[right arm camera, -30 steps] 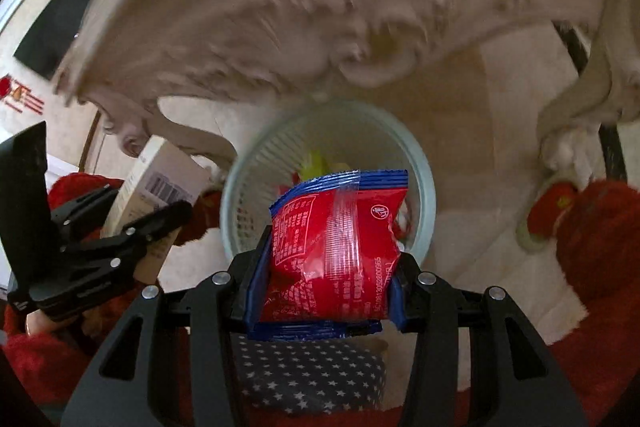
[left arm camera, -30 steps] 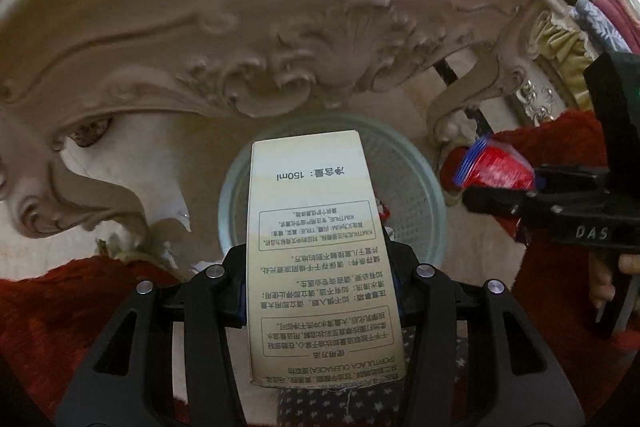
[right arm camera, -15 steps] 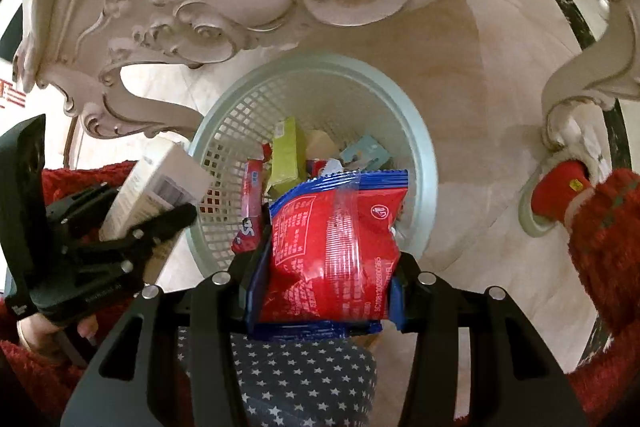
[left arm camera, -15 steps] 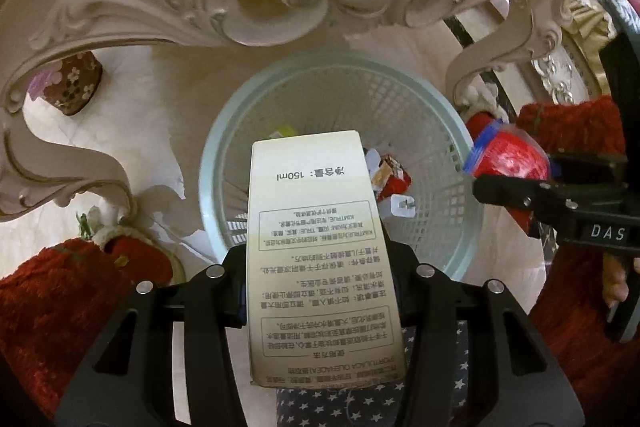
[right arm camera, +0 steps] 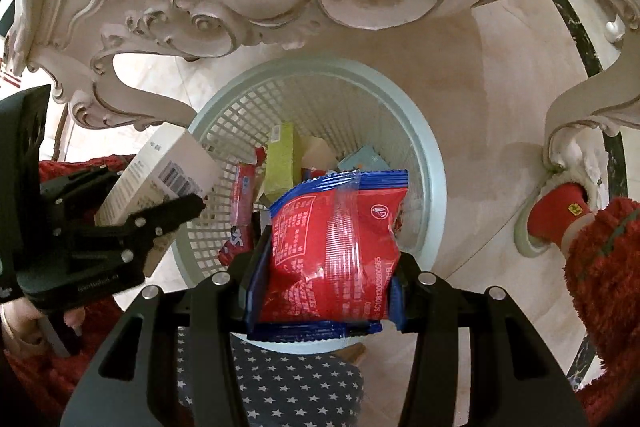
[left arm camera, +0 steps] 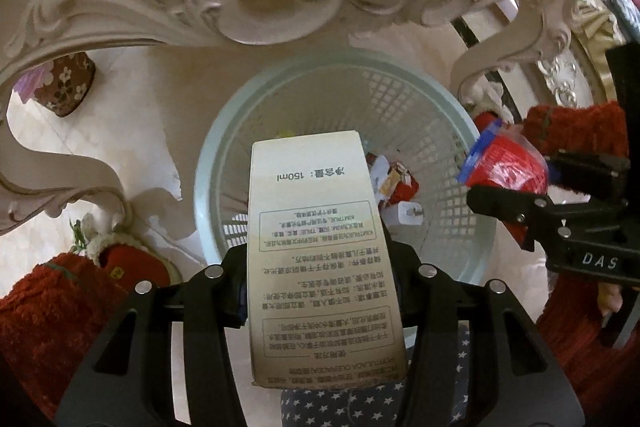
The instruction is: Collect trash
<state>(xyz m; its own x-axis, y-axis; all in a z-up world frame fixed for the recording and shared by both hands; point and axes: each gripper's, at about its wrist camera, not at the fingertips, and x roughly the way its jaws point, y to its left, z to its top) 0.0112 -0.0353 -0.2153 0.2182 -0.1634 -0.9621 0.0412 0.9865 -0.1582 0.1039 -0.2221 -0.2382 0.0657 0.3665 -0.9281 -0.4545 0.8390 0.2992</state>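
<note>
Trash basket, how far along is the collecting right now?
Done: the basket already holds several wrappers and small boxes. In hand: the left gripper holds a white carton, and the right gripper a red snack bag, both above the basket. Left: dropping both in.

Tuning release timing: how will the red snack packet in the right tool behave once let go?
The red snack packet looks puffed and crinkled, so probably light and soft. Its glossy film may slip from the right tool. It is over the basket, so it likely drops in, perhaps fluttering.
</note>
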